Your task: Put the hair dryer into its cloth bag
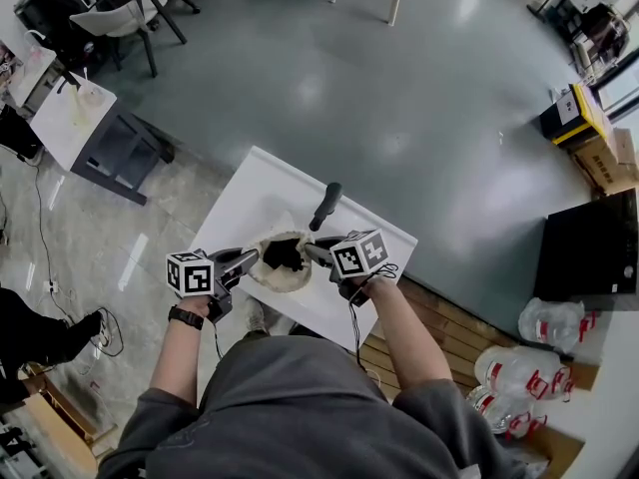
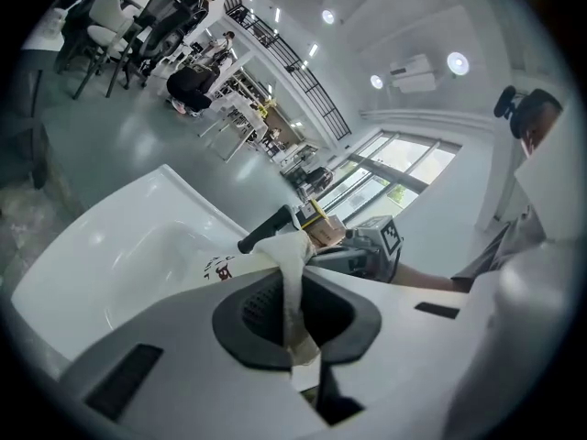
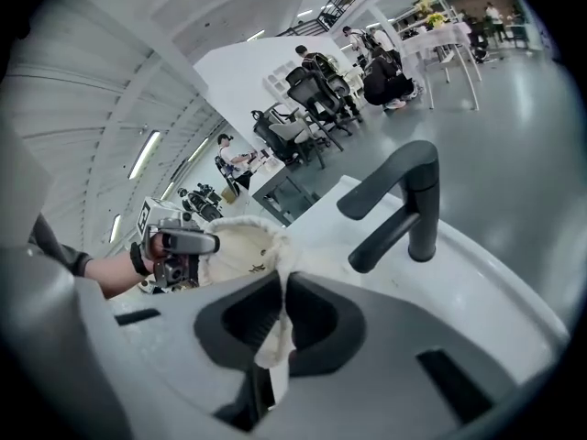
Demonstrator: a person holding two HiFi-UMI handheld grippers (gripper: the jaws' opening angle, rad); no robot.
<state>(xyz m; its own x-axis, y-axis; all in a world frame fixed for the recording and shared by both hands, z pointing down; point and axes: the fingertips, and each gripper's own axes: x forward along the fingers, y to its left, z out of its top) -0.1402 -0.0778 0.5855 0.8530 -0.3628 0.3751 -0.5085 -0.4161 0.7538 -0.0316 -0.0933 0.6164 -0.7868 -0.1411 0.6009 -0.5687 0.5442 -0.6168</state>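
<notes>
A cream cloth bag [image 1: 283, 278] sits on the white table [image 1: 268, 183] with its dark mouth stretched open between my two grippers. My left gripper [image 1: 255, 258] is shut on the bag's left rim, and a strip of cloth [image 2: 293, 273] runs down into its closed jaws [image 2: 299, 351]. My right gripper [image 1: 308, 252] is shut on the right rim, where cloth [image 3: 272, 328] is pinched. The black hair dryer [image 3: 404, 211] lies on the table just beyond the bag, outside it in the right gripper view. Its handle [image 1: 326, 206] points away from me.
The table's far edge is close behind the dryer. Wooden boards [image 1: 439, 332] and wrapped bottles [image 1: 519, 377] lie to my right, near a black case [image 1: 589, 247]. A second white table [image 1: 70, 118] and chairs stand at the far left on the grey floor.
</notes>
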